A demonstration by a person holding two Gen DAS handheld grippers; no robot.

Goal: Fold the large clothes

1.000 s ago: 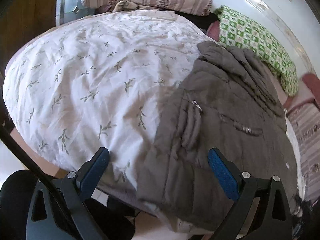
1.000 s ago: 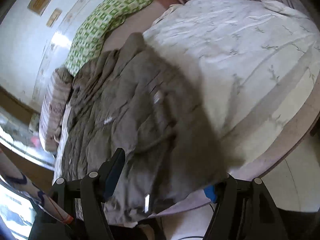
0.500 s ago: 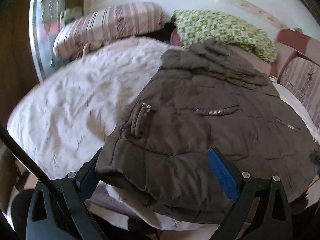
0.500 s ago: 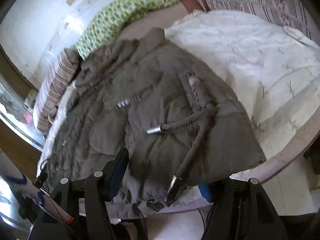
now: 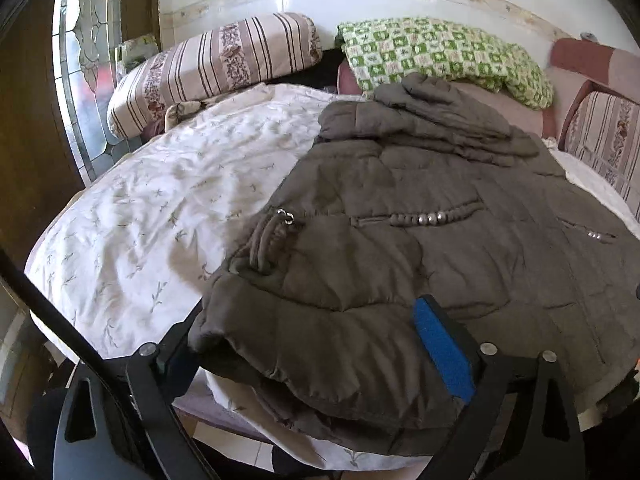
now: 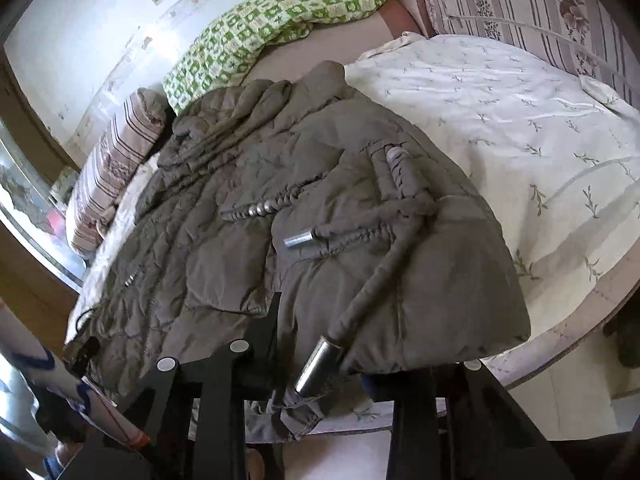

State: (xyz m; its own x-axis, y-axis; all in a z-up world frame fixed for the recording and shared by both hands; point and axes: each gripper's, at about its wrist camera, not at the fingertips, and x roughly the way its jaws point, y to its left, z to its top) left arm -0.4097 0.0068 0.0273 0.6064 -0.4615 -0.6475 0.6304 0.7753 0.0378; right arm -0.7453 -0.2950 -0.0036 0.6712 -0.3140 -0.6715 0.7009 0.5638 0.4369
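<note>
A large brown padded jacket (image 5: 420,216) lies spread on a bed with a white leaf-print cover (image 5: 152,208), its hem at the near edge. It also shows in the right wrist view (image 6: 280,184), with a drawstring with metal ends (image 6: 316,364) across it. My left gripper (image 5: 308,340) is open, its fingers either side of the hem's left corner. My right gripper (image 6: 360,344) is open around the hem's right corner, the fabric draped over its fingers.
A striped pillow (image 5: 216,68) and a green checked pillow (image 5: 440,56) lie at the head by the white wall. A glass door (image 5: 84,80) stands to the left. A striped cushion (image 6: 540,12) is at the right. The floor (image 6: 572,392) lies below the bed edge.
Both grippers have swung toward the jacket and closed in on its near hem; the hem corners now lie between the open fingers.
</note>
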